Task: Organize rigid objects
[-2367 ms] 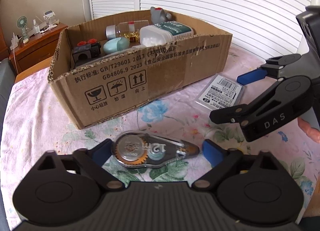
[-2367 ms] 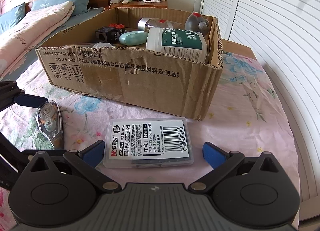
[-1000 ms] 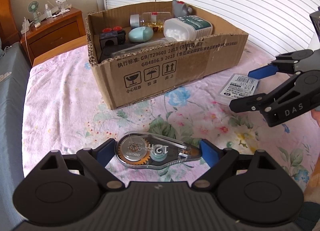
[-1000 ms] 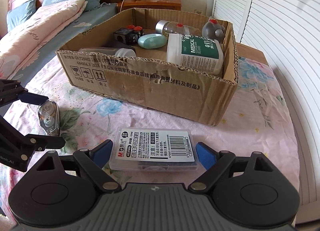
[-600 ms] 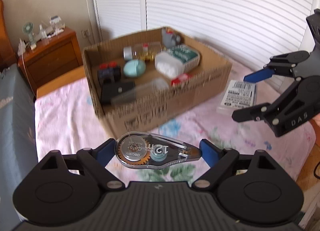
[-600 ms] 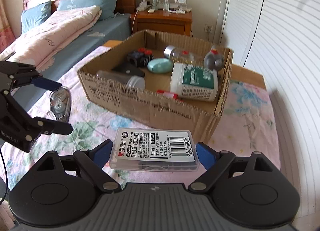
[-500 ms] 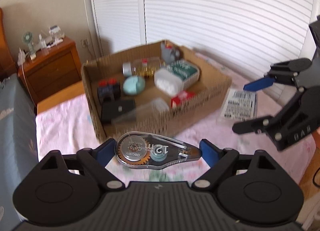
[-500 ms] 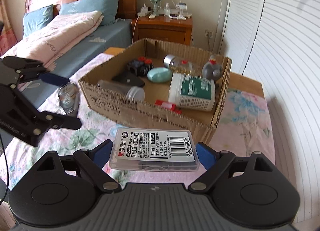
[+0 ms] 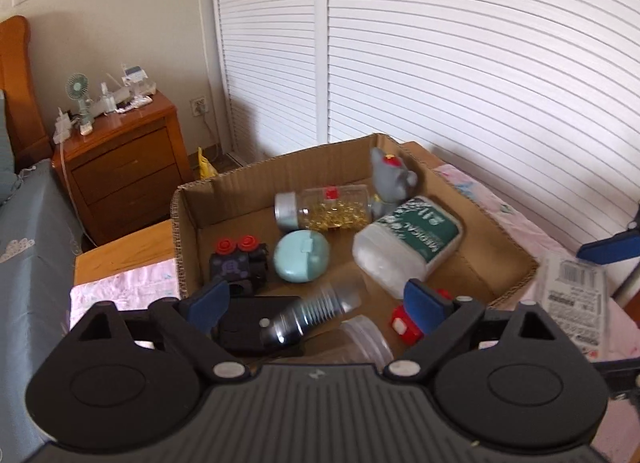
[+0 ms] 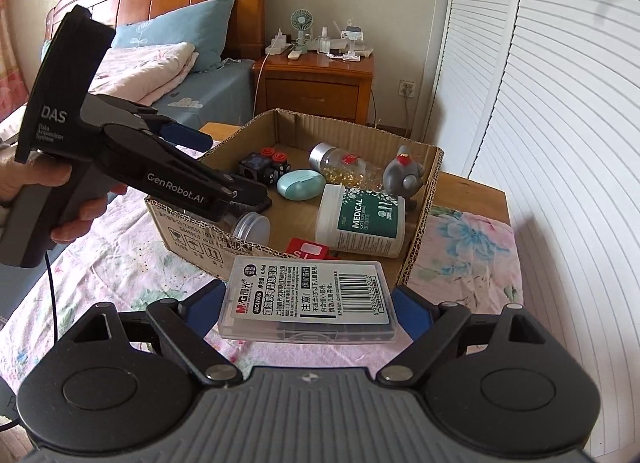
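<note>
The left gripper (image 9: 316, 303) hangs over the near wall of the cardboard box (image 9: 508, 237), its jaws spread and having just opened wider, with nothing gripped between them; a blurred, clear cylindrical thing with a ribbed metallic part (image 9: 316, 313) shows in the gap below, and whether it is the item let go cannot be told. The right gripper (image 10: 310, 305) sits just outside the box, its jaws pinching a clear plastic lead case (image 10: 310, 297) by its two short ends, label up, above the floral cloth (image 10: 464, 247) on the counter. Inside the box lie a white medical cotton jar (image 10: 362, 221) on its side, a teal oval case (image 10: 301, 183), a clear bottle of yellow capsules (image 10: 344, 165), a grey figure (image 10: 404, 175), a black cube with red knobs (image 10: 262, 165) and a small red item (image 10: 308, 251). A person's hand (image 10: 80, 215) grips the left gripper's handle.
</note>
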{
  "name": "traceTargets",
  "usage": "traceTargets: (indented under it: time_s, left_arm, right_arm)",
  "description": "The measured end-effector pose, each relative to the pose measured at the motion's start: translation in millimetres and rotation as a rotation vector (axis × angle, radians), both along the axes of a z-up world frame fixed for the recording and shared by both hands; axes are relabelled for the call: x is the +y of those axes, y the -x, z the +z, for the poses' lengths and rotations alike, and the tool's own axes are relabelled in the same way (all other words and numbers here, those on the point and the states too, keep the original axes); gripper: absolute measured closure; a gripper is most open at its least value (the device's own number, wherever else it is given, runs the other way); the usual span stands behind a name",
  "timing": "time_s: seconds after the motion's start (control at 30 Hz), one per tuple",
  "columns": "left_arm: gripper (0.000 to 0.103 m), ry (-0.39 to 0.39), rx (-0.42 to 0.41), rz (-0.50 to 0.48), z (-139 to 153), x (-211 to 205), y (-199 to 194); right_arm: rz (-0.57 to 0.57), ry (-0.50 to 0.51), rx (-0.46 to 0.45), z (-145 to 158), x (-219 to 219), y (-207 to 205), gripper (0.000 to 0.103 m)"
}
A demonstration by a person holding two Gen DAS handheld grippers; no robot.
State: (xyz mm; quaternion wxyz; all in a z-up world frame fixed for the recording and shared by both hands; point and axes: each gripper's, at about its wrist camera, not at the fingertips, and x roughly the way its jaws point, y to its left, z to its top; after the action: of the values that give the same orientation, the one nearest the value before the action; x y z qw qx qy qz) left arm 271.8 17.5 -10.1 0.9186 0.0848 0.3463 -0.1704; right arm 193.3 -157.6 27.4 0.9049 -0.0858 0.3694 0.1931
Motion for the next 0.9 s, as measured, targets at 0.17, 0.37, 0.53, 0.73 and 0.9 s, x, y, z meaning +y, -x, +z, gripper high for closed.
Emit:
traceTargets:
  time_s: [0.17,0.37,0.53,0.73,0.9]
  left_arm:
    - [0.004,0.012,-0.02,0.022,-2,15,26]
    - [0.001,0.042,-0.027,0.049,-5,29,65]
    - [0.001,0.084,0.0,0.116,-12,38,89]
    - [0.001,0.093,-0.009,0.197,-14,49,107]
    - [0.001,0.146,0.02,0.205,-17,52,109]
  right_arm:
    - [0.006,0.004,0.0,1,3,-3,0.011]
    - [0.013,-0.005,0.013,2,12,-14,0.011]
    - [0.022,-0.006,0.029,3,25,-33,0.011]
    - [0.022,-0.021,0.047,5,44,-63,0.02]
    - [-0.004,0.024,0.048,-1,64,-91,0.02]
